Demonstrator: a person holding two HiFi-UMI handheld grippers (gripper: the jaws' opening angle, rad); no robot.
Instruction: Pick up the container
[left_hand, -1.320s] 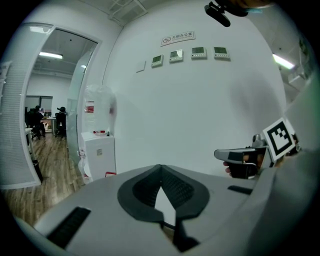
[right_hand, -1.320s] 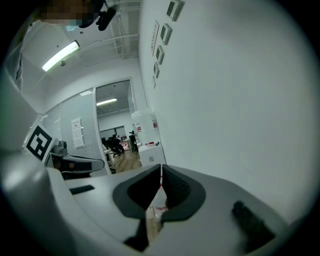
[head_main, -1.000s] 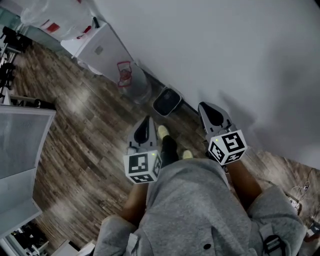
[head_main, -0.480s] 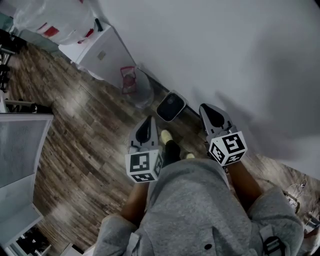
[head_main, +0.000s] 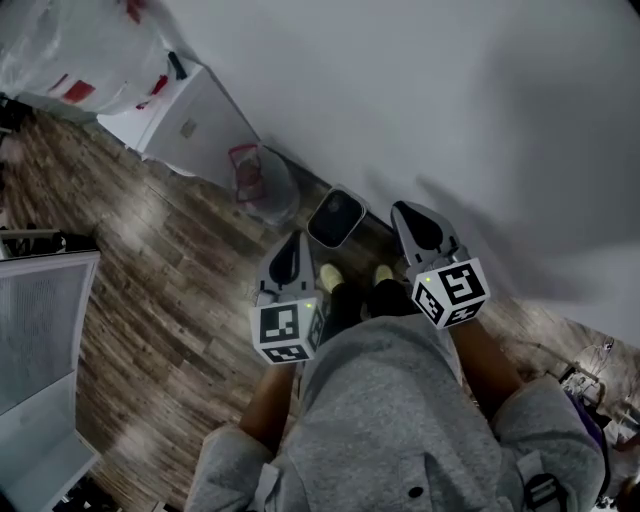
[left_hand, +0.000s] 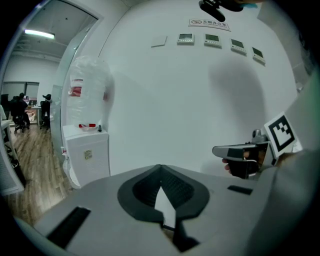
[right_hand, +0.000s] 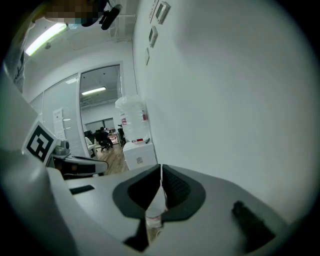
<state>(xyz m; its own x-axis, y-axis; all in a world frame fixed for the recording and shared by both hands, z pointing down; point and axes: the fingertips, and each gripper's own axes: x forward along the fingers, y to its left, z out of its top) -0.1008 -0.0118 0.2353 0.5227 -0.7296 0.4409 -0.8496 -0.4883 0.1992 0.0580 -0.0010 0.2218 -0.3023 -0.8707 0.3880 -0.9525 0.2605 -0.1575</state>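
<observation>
A clear plastic bin (head_main: 262, 185) with a red label stands on the floor against the wall. Beside it is a small dark square container (head_main: 335, 217) with a pale rim. My left gripper (head_main: 293, 240) hangs above the floor just short of the dark container, its jaws shut and empty; the left gripper view shows the tips (left_hand: 160, 167) meeting. My right gripper (head_main: 403, 208) is to the right of the dark container, close to the wall. Its jaws (right_hand: 160, 167) are also shut with nothing held. Both point toward the wall, slightly downward.
A white cabinet (head_main: 190, 125) with plastic bags (head_main: 70, 50) on top stands left of the bin. The white wall (head_main: 480, 110) fills the far side. The person's feet (head_main: 330, 277) are on the wood floor (head_main: 150, 290). A grey panel (head_main: 40, 330) stands at left.
The person has stepped toward the wall, so both grippers have come closer to the dark container and the bin. The jaws of both stay shut.
</observation>
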